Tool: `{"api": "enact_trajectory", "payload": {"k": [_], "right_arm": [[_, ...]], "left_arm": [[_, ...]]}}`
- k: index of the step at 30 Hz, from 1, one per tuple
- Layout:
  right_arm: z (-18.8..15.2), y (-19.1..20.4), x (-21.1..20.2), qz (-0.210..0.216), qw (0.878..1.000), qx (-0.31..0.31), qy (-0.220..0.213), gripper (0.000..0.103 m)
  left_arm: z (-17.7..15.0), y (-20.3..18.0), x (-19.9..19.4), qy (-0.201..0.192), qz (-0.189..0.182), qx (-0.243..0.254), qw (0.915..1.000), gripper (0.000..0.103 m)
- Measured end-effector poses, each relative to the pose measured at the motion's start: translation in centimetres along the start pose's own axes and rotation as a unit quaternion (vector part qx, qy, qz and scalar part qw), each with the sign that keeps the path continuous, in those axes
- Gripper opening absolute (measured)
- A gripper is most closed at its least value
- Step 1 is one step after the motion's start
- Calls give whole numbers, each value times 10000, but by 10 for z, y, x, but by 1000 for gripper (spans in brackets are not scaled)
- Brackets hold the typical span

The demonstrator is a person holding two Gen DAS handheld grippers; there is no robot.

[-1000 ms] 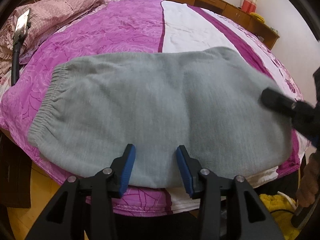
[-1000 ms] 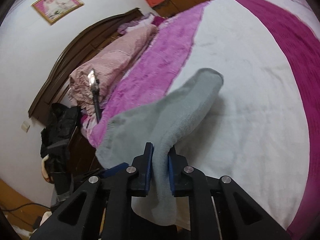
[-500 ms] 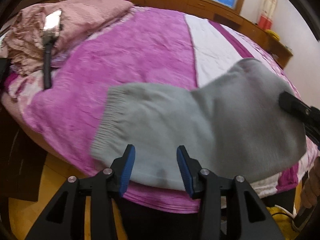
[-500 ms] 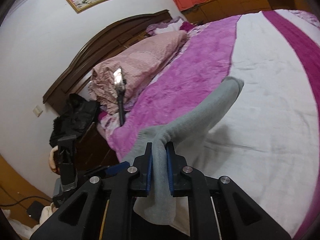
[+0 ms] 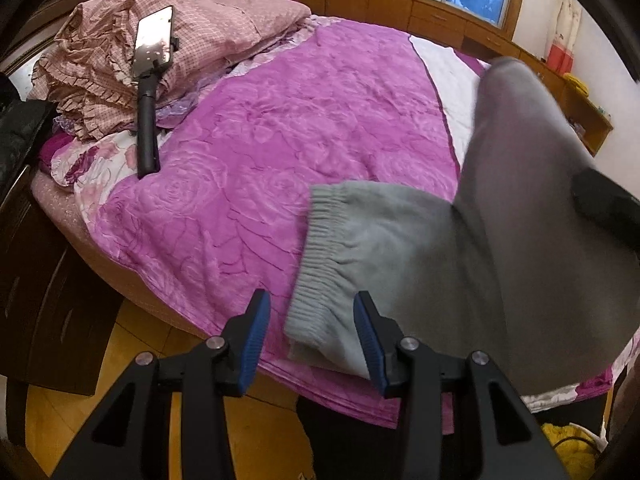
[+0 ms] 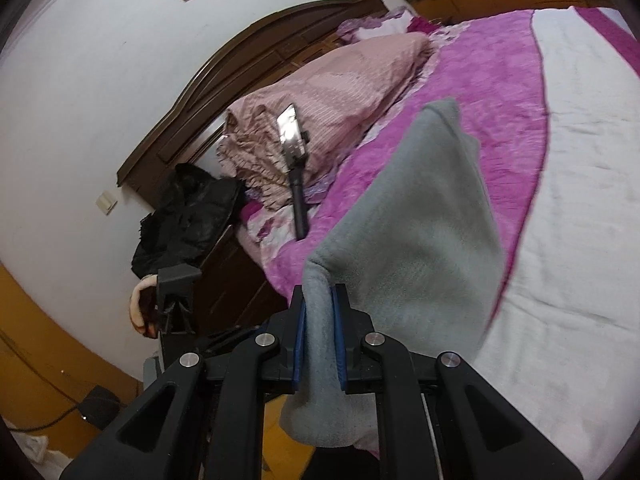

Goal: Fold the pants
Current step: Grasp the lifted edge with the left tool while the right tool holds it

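Grey knit pants [image 5: 400, 248] lie at the near edge of the bed, with the elastic waistband [image 5: 316, 248] on the left. My left gripper [image 5: 312, 336] hovers open over the waistband corner, and its blue pads do not press the cloth. My right gripper [image 6: 319, 334] is shut on the pants' other end [image 6: 424, 232], which it holds up off the bed in a hanging fold. In the left wrist view this raised part [image 5: 520, 184] stands up on the right, with the right gripper's black body [image 5: 604, 204] beside it.
A purple and white bedspread [image 5: 304, 128] covers the bed. A phone on a black stick [image 5: 148, 92] leans on a pink quilt [image 5: 224, 28] near the dark headboard [image 6: 224, 92]. A black bag [image 6: 184, 216] sits on the bedside cabinet. Wooden floor [image 5: 132, 340] lies below.
The right gripper has lifted its end of the pants and carried it toward the waistband, so the flat pants now fold up. The left gripper has moved left and stays open.
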State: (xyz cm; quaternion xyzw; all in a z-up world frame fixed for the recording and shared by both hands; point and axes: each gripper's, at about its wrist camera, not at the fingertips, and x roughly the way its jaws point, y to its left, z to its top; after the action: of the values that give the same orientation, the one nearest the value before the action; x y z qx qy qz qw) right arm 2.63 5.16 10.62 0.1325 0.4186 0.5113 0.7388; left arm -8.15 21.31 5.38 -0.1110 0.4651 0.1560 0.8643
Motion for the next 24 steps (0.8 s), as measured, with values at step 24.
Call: {"api": "enact_trajectory", "payload": {"k": [24], "right_arm": [[-16,20,73,-236,9979,-560,238,30]], "left_arm": [[2,53,-5,-60,136,-659,9977,45]]}}
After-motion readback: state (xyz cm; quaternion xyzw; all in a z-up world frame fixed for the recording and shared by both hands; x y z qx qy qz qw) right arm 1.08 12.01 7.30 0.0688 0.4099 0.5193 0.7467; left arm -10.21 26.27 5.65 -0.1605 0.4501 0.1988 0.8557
